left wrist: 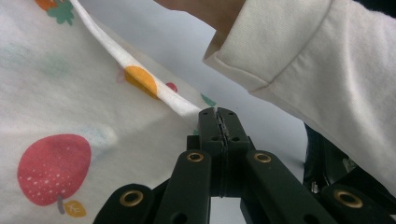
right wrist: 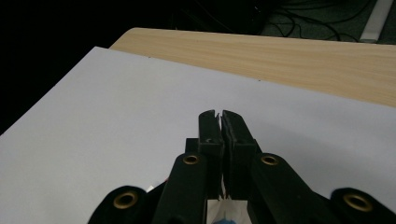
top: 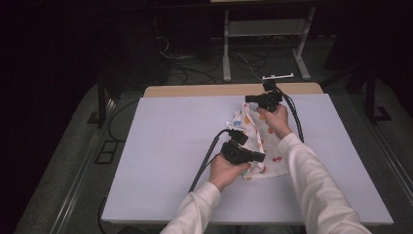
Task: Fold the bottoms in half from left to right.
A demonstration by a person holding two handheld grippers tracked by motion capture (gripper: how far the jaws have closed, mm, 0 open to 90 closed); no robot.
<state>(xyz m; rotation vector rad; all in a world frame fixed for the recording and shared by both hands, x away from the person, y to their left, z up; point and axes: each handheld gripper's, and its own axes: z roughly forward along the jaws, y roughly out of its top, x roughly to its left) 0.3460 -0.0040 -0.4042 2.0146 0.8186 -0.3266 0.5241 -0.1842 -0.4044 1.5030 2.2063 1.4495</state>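
A white cloth (top: 271,146) printed with small fruits lies bunched right of the middle of the pale mat (top: 165,146). My left gripper (top: 262,157) reaches over its near end and points right. In the left gripper view it (left wrist: 218,112) is shut on a hemmed edge of the cloth (left wrist: 56,93), which stretches taut up and to the left. My right gripper (top: 247,98) is at the cloth's far end and points left. Its jaws (right wrist: 219,114) are shut, a white sliver shows at their tips, and cloth (right wrist: 225,212) hangs beneath them.
The mat covers a wooden table whose bare edge (top: 204,90) (right wrist: 280,51) runs along the far side. The right arm's white sleeve (left wrist: 303,60) crosses close above the left gripper. Cables and a metal stand (top: 226,53) lie on the floor beyond.
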